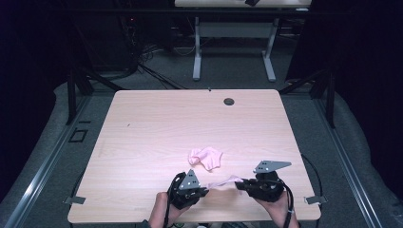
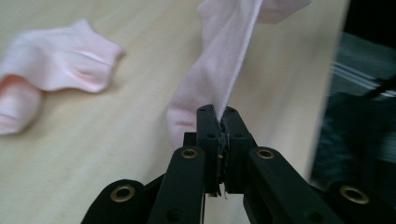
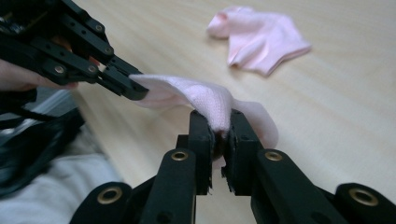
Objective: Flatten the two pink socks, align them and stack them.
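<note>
A pink sock [image 1: 224,181] is stretched between the two grippers near the front edge of the tabletop [image 1: 157,128], lifted clear of the wood. Its long axis runs sideways across the high view, from the left gripper [image 1: 205,189] to the right gripper [image 1: 239,184], roughly parallel to the front edge. The left end sits a little lower than the right.

In the left gripper view the jaws are pressed together on a thin edge of the sock [image 2: 219,79], with only a sliver of cloth between them; the fabric rises from them as a taut band up and away toward the top of that view. In the right gripper view the jaws are clamped on a thicker fold of the sock [image 3: 210,105], which bulges over their tips, and from there the cloth runs left to the left gripper [image 3: 133,88], whose jaws pinch its far end.

A second sock [image 1: 206,157], also pink, lies crumpled on the tabletop just beyond the held one, apart from it and from both grippers. It lies flat with its long axis slanting across the wood; which end is the toe I cannot tell. In the left gripper view it lies at the left [image 2: 51,70], in the right gripper view at the upper right [image 3: 259,39].

No brand, label or writing can be read on either sock or on the grippers.
</note>
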Demonstrator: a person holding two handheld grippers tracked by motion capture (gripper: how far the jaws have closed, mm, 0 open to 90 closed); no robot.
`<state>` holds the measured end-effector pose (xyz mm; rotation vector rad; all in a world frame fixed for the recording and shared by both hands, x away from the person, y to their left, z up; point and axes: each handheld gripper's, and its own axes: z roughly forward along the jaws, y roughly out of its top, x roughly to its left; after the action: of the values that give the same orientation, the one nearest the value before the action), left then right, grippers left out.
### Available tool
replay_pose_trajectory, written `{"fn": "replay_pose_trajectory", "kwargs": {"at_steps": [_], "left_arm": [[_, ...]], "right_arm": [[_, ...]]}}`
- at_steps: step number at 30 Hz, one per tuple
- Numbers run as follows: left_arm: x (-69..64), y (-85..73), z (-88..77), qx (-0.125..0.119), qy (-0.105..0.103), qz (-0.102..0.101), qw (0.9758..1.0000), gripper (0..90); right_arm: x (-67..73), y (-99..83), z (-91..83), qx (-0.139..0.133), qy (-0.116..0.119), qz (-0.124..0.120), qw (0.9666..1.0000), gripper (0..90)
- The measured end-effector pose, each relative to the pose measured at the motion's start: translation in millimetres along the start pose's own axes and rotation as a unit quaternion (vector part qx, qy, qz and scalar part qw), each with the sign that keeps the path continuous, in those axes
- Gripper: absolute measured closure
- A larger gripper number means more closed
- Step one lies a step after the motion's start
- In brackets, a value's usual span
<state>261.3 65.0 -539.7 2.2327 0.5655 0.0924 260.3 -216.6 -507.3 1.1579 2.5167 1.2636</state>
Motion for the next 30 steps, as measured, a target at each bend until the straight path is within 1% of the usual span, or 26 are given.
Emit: {"fn": "replay_pose_trajectory", "kwargs": {"at_steps": [1,2,3,4,5,6,7,8,9,10,11,12,13,14,16,17,18,19,20,21,22,25,27,28,29,30], "left_arm": [[-1.1,1.7,-2.8,0.007,-0.018,-0.008,0.9998,87.8],[-1.3,2.7,-4.3,0.007,-0.028,-0.017,0.9994,87.7],[0.4,4.5,-5.6,0.008,-0.041,-0.029,0.9987,87.6],[3.8,6.7,-4.7,0.015,-0.044,-0.035,0.9983,87.4],[6.9,7.8,-3.6,0.019,-0.041,-0.04,0.9982,86.9],[9.6,8.8,-1.8,0.022,-0.034,-0.047,0.998,86.5],[16.6,9.5,1.0,0.022,-0.044,-0.06,0.997,86.2],[21.0,9.7,2.7,0.024,-0.047,-0.069,0.9963,85.5],[26.6,9.7,4.3,0.024,-0.05,-0.08,0.9953,85.2],[31.9,9.9,5.8,0.025,-0.053,-0.091,0.9942,84.6],[36.6,9.9,7.0,0.026,-0.05,-0.099,0.9935,82.6],[41.4,9.6,8.5,0.029,-0.045,-0.106,0.9929,80.9],[47.5,9.1,9.9,0.036,-0.04,-0.111,0.9924,79.6],[50.7,8.3,10.8,0.037,-0.037,-0.116,0.9919,77.4],[57.7,5.8,13.3,0.045,-0.021,-0.125,0.9909,73.4],[59.7,4.2,14.2,0.047,-0.014,-0.13,0.9903,69.9],[60.9,2.4,15.2,0.05,-0.011,-0.135,0.9896,66.4],[61.3,0.4,16.1,0.049,-0.015,-0.142,0.9885,64.3],[61.6,-2.0,17.0,0.046,-0.028,-0.154,0.9865,62.1],[61.6,-4.0,17.8,0.047,-0.036,-0.159,0.9856,61.9],[60.1,-5.6,19.0,0.047,-0.034,-0.162,0.9851,62.0],[55.8,-9.4,22.3,0.058,-0.027,-0.162,0.9847,64.0],[51.9,-10.4,23.3,0.065,-0.025,-0.153,0.9858,70.1],[50.0,-11.1,24.2,0.068,-0.028,-0.147,0.9864,75.4],[47.9,-11.2,24.8,0.075,-0.021,-0.137,0.9875,78.8],[46.4,-11.5,25.0,0.078,-0.021,-0.133,0.9879,84.1]], "right_arm": [[0.2,-2.3,-4.5,0.008,0.011,0.011,0.9999,82.1],[-0.9,-3.7,-6.7,0.015,0.021,0.024,0.9994,81.9],[-2.9,-4.1,-7.1,0.024,0.027,0.032,0.9988,81.6],[-8.5,-3.8,-5.3,0.037,0.027,0.041,0.9981,80.8],[-15.6,-3.3,0.8,0.045,0.018,0.054,0.9973,79.7],[-20.1,-2.6,5.8,0.052,0.012,0.057,0.997,78.3],[-23.9,-1.8,11.4,0.057,0.004,0.058,0.9966,75.9],[-30.2,-0.4,20.6,0.065,-0.009,0.06,0.9961,72.7],[-33.5,0.1,26.0,0.065,-0.015,0.061,0.9959,71.9],[-38.2,1.3,31.7,0.07,-0.022,0.055,0.9958,70.0],[-41.8,1.7,37.3,0.066,-0.03,0.056,0.9958,69.7],[-45.2,2.2,42.0,0.072,-0.038,0.053,0.9952,69.2],[-47.5,2.0,46.3,0.072,-0.043,0.054,0.995,68.1],[-50.0,1.2,50.6,0.077,-0.045,0.055,0.9945,66.8],[-50.4,-0.4,54.6,0.077,-0.055,0.053,0.9941,66.1],[-50.2,-1.3,56.0,0.082,-0.058,0.051,0.9936,66.2],[-49.7,-2.5,56.6,0.085,-0.057,0.048,0.9936,66.7],[-48.9,-3.8,57.2,0.084,-0.059,0.048,0.9936,67.8],[-48.8,-5.1,57.2,0.087,-0.06,0.044,0.9935,69.1],[-48.1,-6.2,57.5,0.083,-0.057,0.045,0.994,70.7],[-47.6,-7.1,57.1,0.084,-0.057,0.044,0.9939,72.2],[-46.0,-8.7,57.4,0.081,-0.058,0.042,0.9941,77.0],[-44.0,-9.4,57.0,0.081,-0.065,0.04,0.9938,79.9],[-43.2,-9.6,56.3,0.082,-0.07,0.033,0.9937,80.9],[-41.4,-9.5,55.7,0.083,-0.069,0.032,0.9936,81.5],[-39.5,-9.5,54.4,0.085,-0.075,0.03,0.993,82.7]]}}
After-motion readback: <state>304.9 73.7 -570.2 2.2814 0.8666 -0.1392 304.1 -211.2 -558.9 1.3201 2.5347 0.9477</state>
